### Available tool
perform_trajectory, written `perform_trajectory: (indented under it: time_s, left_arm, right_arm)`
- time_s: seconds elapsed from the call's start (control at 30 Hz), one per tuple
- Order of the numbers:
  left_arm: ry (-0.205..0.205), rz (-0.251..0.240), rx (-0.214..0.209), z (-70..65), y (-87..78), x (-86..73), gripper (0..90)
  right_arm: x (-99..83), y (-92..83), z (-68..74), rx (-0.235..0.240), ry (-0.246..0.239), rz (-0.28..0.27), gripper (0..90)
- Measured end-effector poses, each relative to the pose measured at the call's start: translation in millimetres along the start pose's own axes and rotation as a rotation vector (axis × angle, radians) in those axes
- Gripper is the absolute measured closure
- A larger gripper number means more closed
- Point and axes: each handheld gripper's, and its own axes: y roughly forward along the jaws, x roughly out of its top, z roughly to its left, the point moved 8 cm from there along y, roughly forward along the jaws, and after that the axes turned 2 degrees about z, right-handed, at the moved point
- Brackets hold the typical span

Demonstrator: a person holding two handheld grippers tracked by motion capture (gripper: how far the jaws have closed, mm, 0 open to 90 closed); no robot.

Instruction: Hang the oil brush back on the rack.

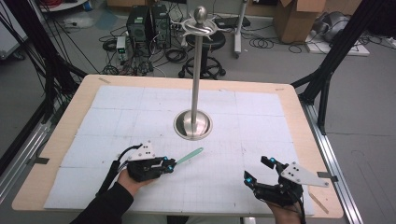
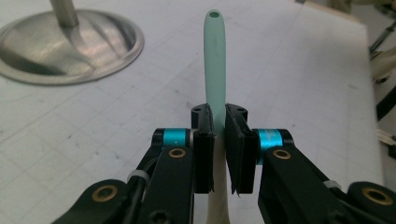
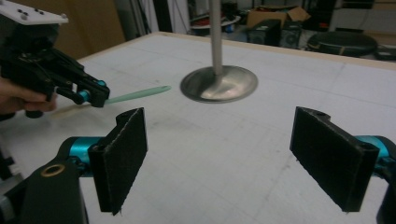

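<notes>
**Mint handle pinched above gridded bench**

Left gripper (image 1: 169, 164) held low over near-left part of bench (image 1: 56, 140), jaws pressed together on a slim mint-green utensil handle (image 1: 189, 156). Handle seen jutting forward and right from between the jaws, off the mat, towards the round base of a steel stand (image 1: 193, 124); small hole visible at its far tip in the left gripper view (image 2: 214, 46), and a pale, cream-coloured part running back under the jaws. What sort of utensil: could not be told.

Right gripper (image 1: 259, 170) held over near-right corner, well apart from the handle, jaws spread wide with nothing between them; bare black pads (image 3: 122, 156) seen in the right gripper view.

Bench topped in light wood, most of it covered by a white gridded mat (image 1: 252, 116) made of joined sheets, faintly scuffed. Steel stand set near the mat's middle, thin pole rising to curled hooks and a ball knob (image 1: 200, 14).

Beyond the bench: grey floor, computer towers (image 1: 149, 23) amid tangled cables, a black stool (image 1: 205, 46), cardboard boxes (image 1: 294, 18) at far right, black frame struts (image 1: 336, 51) at both sides.
</notes>
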Motion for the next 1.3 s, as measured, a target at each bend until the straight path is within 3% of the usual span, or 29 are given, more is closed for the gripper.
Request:
perform_trajectory:
  time_s: [0.23,0.47,0.87,1.3]
  left_arm:
    - [0.007,-0.142,-0.086,-15.8,-16.1,14.8,81.5]
    - [0.039,-0.227,-0.163,-30.2,-29.9,23.1,81.5]
    - [0.067,-0.294,-0.239,-45.9,-45.6,31.8,81.5]
    - [0.100,-0.292,-0.294,-58.8,-49.5,34.0,81.5]
  right_arm:
    - [9.7,6.5,17.8,0.131,-0.007,-0.047,17.4]
    - [14.0,18.6,42.2,0.266,-0.052,-0.046,22.0]
    - [22.3,47.4,82.2,0.443,-0.087,-0.023,26.8]
    - [35.7,63.2,107.1,0.590,-0.115,-0.046,40.2]
